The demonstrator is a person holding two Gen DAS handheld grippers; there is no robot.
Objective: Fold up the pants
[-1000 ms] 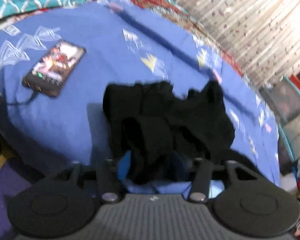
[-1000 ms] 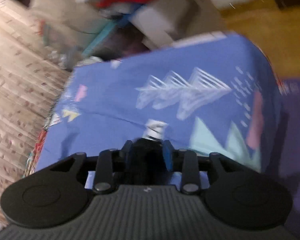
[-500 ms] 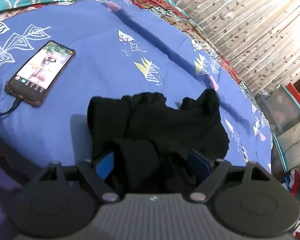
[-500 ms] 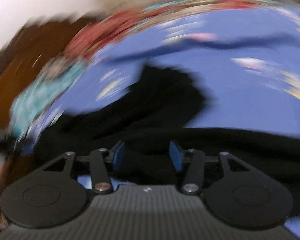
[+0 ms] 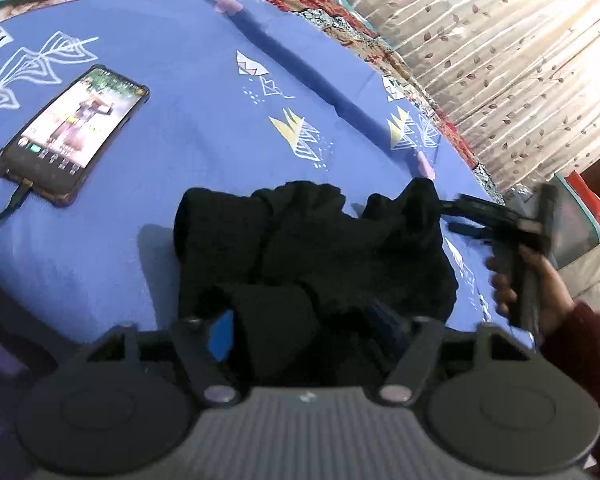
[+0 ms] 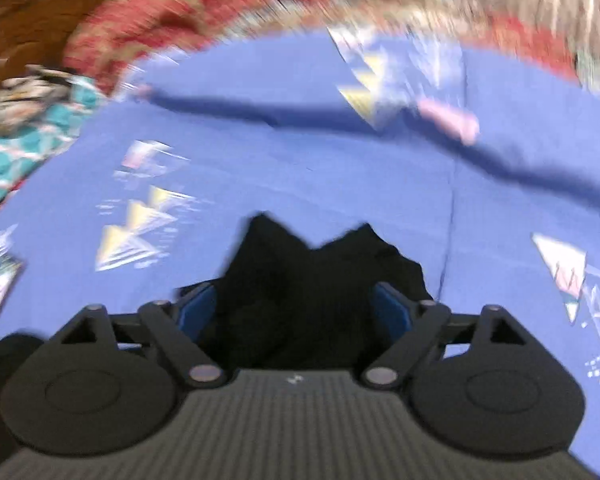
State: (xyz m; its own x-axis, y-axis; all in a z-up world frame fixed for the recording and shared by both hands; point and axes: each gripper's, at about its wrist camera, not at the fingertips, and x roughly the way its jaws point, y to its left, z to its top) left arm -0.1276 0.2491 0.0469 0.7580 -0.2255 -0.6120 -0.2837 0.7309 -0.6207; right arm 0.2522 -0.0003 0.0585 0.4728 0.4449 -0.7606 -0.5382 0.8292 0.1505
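Black pants (image 5: 312, 256) lie bunched on the blue bedsheet (image 5: 204, 152), near the bed's front edge. A second ago the right tongs (image 6: 294, 308) faced the far corner of the bed, nearly shut on a dark scrap of cloth; they have since swung round to the pants and now reach in at the heap's right-hand end. Their jaws are opening, blue pads standing wide on either side of a peak of black cloth without pressing on it. The right-wrist view is blurred. In the left-wrist view the right hand (image 5: 528, 280), in a dark red sleeve (image 5: 584, 352), has come in at the right edge where a second ago there was only sheet; it holds its tool tilted, tips toward the pants.

The left tongs (image 5: 304, 332) have barely shifted and still point down at the near edge of the heap. Their jaws, wider half a second ago, are closing on a thick fold of the pants between the blue pads; whether the pads already press the cloth cannot be told, as the right pad is mostly buried in the fabric.

A phone (image 5: 72, 132) with lit screen and plugged cable (image 5: 8, 208) lies on the sheet, well to the left of the pants, as before.
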